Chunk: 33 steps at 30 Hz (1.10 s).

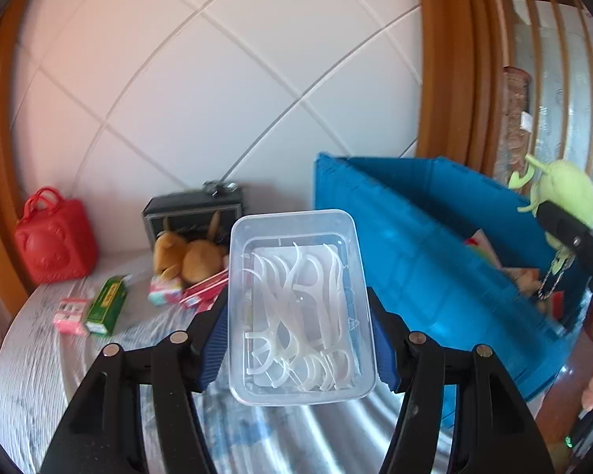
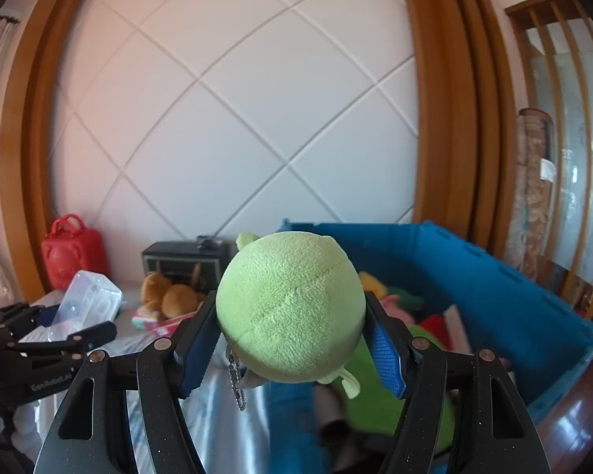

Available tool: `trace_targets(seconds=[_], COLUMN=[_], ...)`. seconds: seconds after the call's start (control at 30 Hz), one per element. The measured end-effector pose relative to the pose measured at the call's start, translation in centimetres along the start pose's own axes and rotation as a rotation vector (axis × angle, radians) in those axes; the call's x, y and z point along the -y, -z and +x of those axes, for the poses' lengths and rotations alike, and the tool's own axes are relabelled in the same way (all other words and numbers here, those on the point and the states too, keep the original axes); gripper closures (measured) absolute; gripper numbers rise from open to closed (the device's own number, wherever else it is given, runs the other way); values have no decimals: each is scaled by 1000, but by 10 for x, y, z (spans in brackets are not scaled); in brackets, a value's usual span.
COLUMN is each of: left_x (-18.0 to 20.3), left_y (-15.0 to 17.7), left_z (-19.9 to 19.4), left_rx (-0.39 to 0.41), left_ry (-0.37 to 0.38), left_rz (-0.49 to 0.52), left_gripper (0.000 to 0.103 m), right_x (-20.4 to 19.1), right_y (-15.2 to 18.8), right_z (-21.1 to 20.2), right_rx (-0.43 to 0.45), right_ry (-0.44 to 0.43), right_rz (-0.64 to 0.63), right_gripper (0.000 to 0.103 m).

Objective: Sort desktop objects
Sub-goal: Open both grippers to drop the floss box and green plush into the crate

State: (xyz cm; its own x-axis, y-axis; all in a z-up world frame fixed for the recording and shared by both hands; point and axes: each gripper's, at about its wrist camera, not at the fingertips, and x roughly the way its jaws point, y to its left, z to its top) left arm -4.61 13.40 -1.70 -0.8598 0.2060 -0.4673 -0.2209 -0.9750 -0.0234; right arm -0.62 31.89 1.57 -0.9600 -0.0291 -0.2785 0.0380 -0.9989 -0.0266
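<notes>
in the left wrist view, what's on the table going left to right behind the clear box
red bear-face bag → pink packet → green carton → brown plush toy → blue crate

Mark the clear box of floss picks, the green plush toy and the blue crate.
clear box of floss picks [image 1: 300, 308], left wrist view, its floor.
green plush toy [image 2: 290, 308], right wrist view, round head.
blue crate [image 2: 494, 276], right wrist view, inner wall.

The left gripper [image 1: 298, 339] clamps a clear plastic box [image 1: 300, 308] of white floss picks [image 1: 302, 316] above the table [image 1: 39, 355]. A blue crate [image 1: 435, 245] stands right, with a green plush toy [image 1: 565, 193] over it.
</notes>
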Motion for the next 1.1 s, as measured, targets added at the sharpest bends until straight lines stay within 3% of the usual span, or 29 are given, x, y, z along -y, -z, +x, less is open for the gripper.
trace_targets(seconds=[0.27,0.53,0.8,1.1], left_x=[110,198,226,225], left_y=[-42,-46,-40,-40], left_z=[-6,20,39,47], left_rx=[91,5,-46,-74], left_ry=[84,144,129,124], left_rz=[75,162,178,167], left_gripper=[42,42,42,42], right_x=[101,175,217,228], right_y=[2,14,19,25], right_z=[-14,1,20,37], right_rx=[40,10,-22,-44], right_ry=[116,217,257,255], right_rz=[43,77,103,110], right_gripper=[34,34,34,32])
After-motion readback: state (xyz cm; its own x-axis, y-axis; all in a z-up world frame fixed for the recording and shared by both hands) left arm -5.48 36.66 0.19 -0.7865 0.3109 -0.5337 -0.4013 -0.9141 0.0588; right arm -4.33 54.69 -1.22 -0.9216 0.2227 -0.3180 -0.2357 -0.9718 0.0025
